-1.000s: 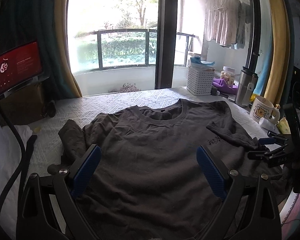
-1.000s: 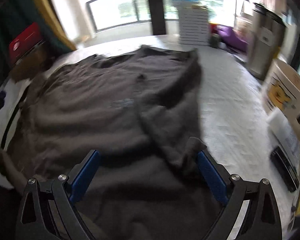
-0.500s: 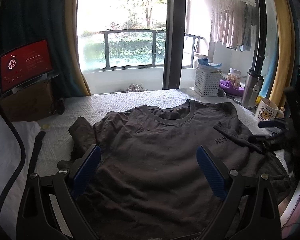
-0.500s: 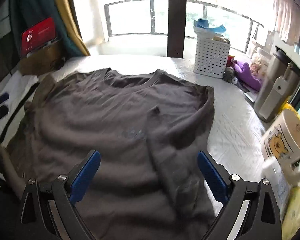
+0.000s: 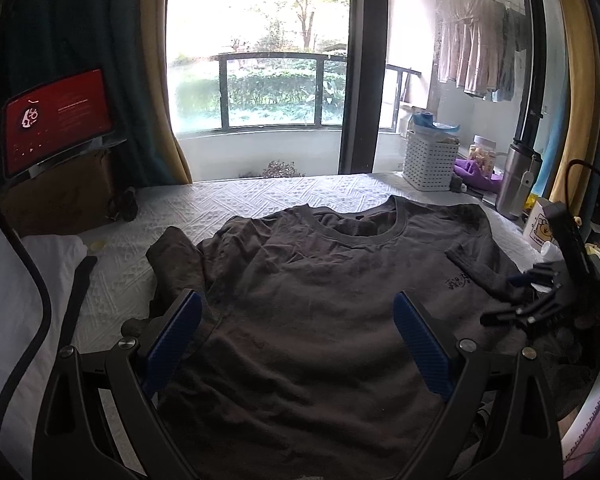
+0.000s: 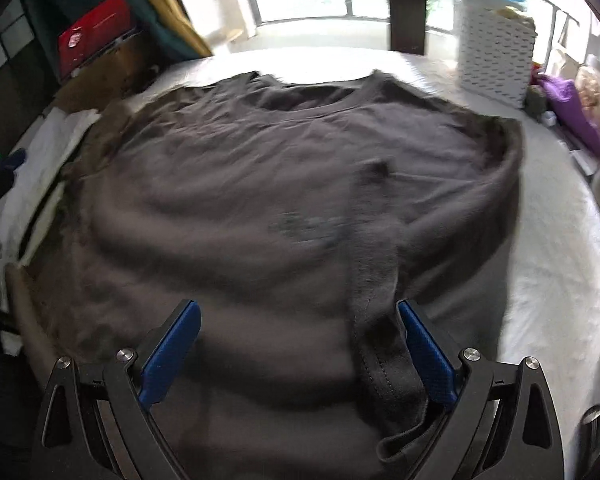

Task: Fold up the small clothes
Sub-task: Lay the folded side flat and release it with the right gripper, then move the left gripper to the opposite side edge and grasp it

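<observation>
T-shirt [image 5: 320,320] flat on bed [image 5: 260,200], collar toward window [image 5: 260,60].

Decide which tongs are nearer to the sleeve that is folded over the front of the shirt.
Right. The right tongs hang open just above the folded sleeve, which runs up to one tip. The left tongs hang open over the middle of the shirt, away from that sleeve.

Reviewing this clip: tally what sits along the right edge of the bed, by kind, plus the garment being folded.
Dark grey T-shirt: 1
White perforated basket: 1
Steel thermos bottle: 1
Clear jar with pale lid: 1
Cartoon mug: 1
Purple cloth item: 1
Total: 6
</observation>
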`<action>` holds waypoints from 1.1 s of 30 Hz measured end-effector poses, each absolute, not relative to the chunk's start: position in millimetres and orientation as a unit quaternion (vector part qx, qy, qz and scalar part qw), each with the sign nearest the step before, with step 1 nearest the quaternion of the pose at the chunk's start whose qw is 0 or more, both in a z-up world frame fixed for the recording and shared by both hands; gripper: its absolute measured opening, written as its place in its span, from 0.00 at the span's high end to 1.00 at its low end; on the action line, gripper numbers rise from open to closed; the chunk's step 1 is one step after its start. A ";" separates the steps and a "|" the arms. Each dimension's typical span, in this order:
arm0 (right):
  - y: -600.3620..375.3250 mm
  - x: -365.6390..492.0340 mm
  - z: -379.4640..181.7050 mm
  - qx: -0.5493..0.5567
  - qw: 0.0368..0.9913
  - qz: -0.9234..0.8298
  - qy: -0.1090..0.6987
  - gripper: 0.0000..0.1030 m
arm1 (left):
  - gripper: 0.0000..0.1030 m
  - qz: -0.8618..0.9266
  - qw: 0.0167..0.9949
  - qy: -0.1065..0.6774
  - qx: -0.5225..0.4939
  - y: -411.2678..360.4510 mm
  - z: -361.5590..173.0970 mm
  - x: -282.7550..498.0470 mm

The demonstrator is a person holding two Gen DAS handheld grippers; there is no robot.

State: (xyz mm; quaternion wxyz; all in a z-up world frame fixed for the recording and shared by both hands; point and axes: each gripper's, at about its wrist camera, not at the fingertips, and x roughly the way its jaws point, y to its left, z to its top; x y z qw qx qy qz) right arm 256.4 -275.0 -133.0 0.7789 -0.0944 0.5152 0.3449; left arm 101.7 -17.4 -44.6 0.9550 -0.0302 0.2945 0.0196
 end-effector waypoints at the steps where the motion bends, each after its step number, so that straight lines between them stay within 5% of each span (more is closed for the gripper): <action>1: -268.9 250.8 -130.9 -0.095 0.774 0.353 0.517 0.05 | 0.07 0.020 0.955 0.294 -0.030 -16.5 -44.4 101.9; 12: -237.7 221.2 -102.2 -0.132 0.777 0.370 0.492 0.05 | 0.07 0.036 0.956 0.288 -0.039 1.0 -44.0 96.9; 22: -285.4 257.3 -129.5 -0.076 0.789 0.285 0.538 0.05 | 0.07 0.083 0.949 0.299 -0.049 40.8 -50.4 101.8; 33: -261.8 262.8 -101.7 -0.035 0.814 0.305 0.492 0.05 | 0.07 0.116 0.933 0.339 -0.033 104.7 -59.8 128.7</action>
